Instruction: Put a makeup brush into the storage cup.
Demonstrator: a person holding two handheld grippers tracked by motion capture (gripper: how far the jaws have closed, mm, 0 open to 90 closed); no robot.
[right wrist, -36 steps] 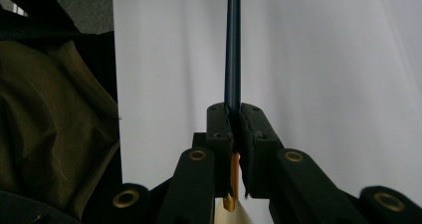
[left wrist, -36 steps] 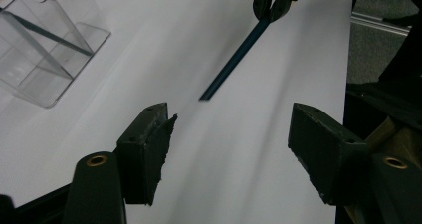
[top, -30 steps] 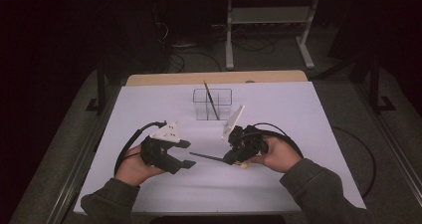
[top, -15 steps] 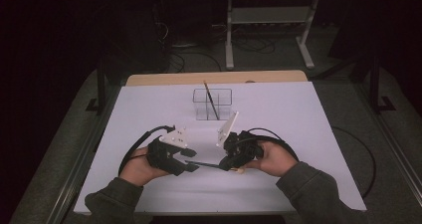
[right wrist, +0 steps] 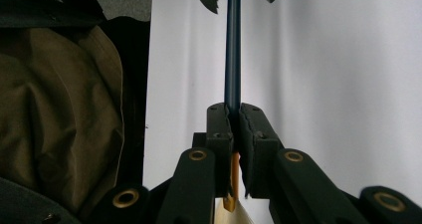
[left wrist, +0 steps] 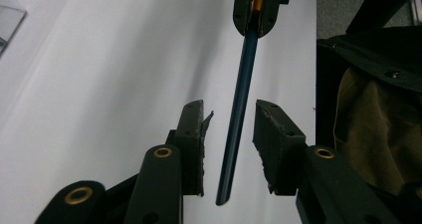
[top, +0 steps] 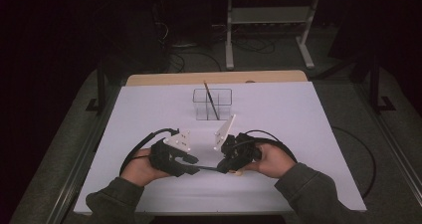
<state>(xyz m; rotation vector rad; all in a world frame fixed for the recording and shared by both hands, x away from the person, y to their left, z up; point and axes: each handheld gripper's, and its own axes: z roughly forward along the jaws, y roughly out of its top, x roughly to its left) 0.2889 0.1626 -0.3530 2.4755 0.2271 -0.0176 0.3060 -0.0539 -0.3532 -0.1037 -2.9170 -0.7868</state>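
Standing at the white table, I am holding both tools low over its near half, my olive sleeves coming in from the near edge. Farther back at mid-table a clear divided holder is standing, with one dark pencil leaning in it, well apart from my hands.

My right gripper is pointing toward my left one, its jaws pressed together on the orange-ended part of a dark blue pencil. In the right gripper view the pads are clamping the shaft on both sides, and the orange end is sticking out behind them toward my hand.

My left gripper is facing it, tip to tip. Its jaws have just been closing, and the free end of the blue pencil is lying between them. In the left gripper view a gap is showing on each side of the shaft, so the pads are not yet pressing on it; that gripper is standing partly spread around the pencil. The pencil is hanging level just above the table surface, bridging the two tools.
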